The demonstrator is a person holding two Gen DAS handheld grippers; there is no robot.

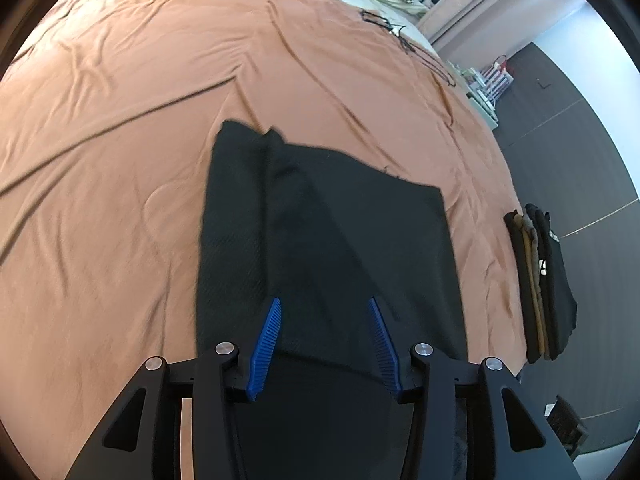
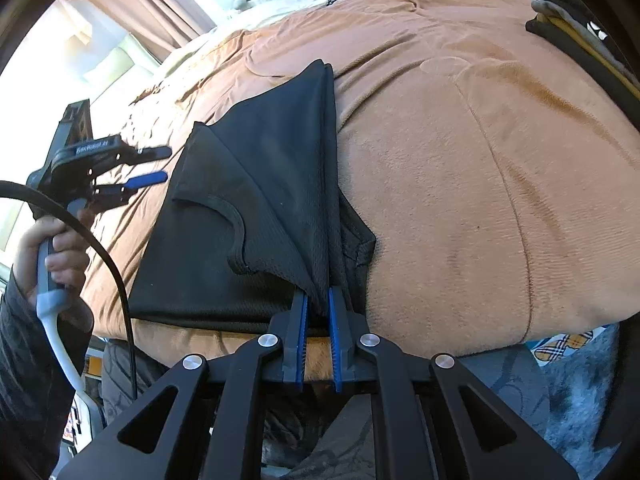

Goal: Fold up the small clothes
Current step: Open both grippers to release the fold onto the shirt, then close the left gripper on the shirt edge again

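A black mesh shirt [image 2: 256,200] lies half-folded on the orange blanket [image 2: 460,160] — neckline showing. The right gripper [image 2: 318,300] pinches its near folded edge; the left gripper [image 2: 158,166] hovers with jaws apart — empty.

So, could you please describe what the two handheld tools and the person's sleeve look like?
Both tools, left tool and right tool, have black linkage arms with silver pivot pins and ribbed blue finger pads. The left one carries white lettering, a grey handle and a black cable. The sleeve is dark.

A black mesh sleeveless shirt [image 1: 320,232] lies part-folded on the orange plush bedspread [image 1: 120,140], near its front edge. A stack of folded dark clothes [image 1: 540,284] sits well apart to its right.
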